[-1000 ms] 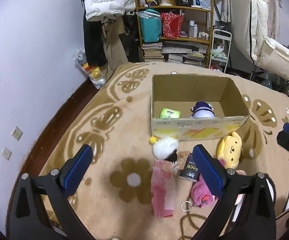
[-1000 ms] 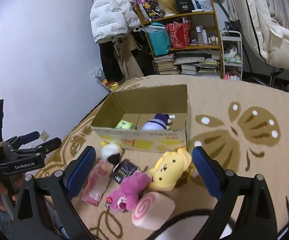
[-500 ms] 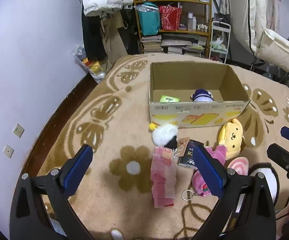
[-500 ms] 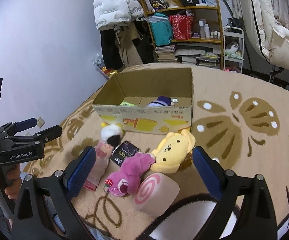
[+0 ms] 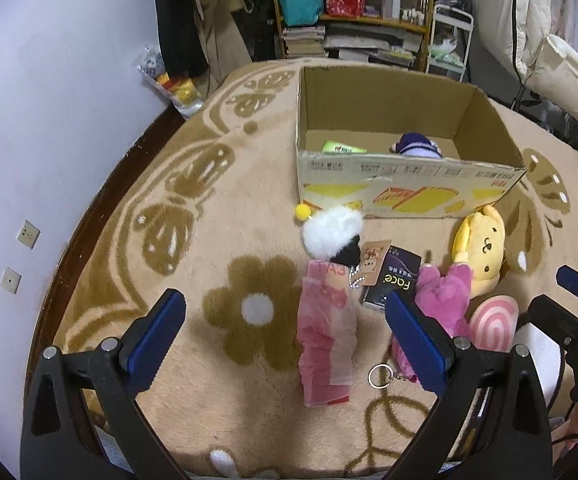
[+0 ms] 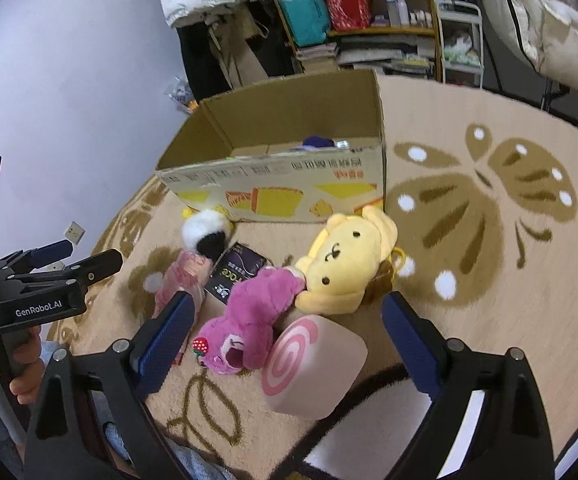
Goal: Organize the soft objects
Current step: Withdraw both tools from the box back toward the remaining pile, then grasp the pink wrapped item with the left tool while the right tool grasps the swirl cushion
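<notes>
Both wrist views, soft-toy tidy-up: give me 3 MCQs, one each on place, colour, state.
1. Where is the yellow plush?
A. in the cardboard box
B. on the carpet before the box
C. on the shelf

2. Colour of the plush bear touching it?
A. magenta
B. green
C. grey

3. State of the right gripper?
A. shut on the roll cushion
B. open, empty
C. shut, empty

B: it lies outside the front wall.
A: magenta fur.
B: fingers wide apart, nothing held.
</notes>
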